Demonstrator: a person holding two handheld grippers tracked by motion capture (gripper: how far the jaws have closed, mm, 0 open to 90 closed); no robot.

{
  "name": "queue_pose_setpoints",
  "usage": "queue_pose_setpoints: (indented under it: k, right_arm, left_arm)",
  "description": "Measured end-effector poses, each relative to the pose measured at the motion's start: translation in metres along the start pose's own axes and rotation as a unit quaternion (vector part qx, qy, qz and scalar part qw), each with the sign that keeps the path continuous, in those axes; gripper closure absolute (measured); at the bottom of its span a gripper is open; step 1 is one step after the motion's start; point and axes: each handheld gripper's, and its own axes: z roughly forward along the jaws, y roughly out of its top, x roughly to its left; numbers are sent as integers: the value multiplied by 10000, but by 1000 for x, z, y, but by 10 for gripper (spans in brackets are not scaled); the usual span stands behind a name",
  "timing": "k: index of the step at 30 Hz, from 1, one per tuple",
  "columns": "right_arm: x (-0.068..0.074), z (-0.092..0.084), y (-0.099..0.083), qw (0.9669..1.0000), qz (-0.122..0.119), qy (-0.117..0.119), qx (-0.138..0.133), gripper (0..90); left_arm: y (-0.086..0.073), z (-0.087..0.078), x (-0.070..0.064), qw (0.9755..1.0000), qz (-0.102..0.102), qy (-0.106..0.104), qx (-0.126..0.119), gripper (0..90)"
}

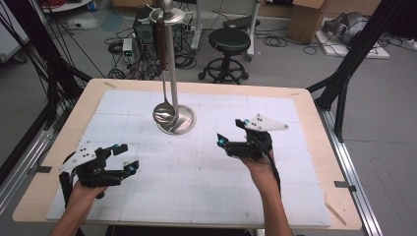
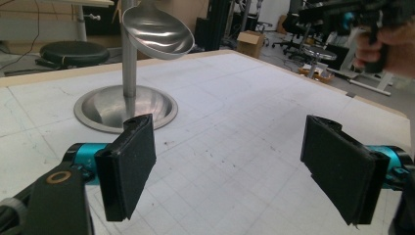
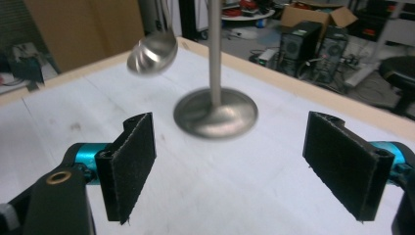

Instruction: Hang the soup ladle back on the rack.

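Ladle (image 1: 164, 114) hangs on stand (image 1: 173, 73). Both grippers, left (image 1: 127, 158) and right (image 1: 231, 132), near its base, jaws spread, empty. Likely: pinch handle squarely, lift off hook.

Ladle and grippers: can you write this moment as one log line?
ladle: hanging on stand, bowl above base | left gripper: open, empty | right gripper: open, empty | contact: none

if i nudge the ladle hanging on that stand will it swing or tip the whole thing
The ladle hangs free from the top of the stand, its bowl off the table, so a nudge would probably set it swinging. The polished metal looks slippery and rigid. The stand's wide round base likely resists tipping, though its tall pole gives leverage.
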Motion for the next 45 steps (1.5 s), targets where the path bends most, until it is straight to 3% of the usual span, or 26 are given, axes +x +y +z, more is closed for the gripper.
queue_pose_setpoints:
  k: [6, 13, 22, 45]
  right_arm:
    - [4, -37, -47, 9991, -23, -423, 88, 188]
    - [6, -77, -87, 9976, 301, -621, 0, 182]
    - [9, -104, -96, 9953, 428, -859, -141, 180]
    - [9, -106, -96, 9954, 446, -825, -182, 181]
  left_arm:
    - [0, 1, -1, 9999, -62, 45, 82, 204]
    - [-1, 0, -3, 9997, -20, 226, 102, 175]
    - [-2, -1, -7, 9998, -19, 191, 49, 178]
    - [-3, 1, -10, 9999, 10, 127, 79, 187]
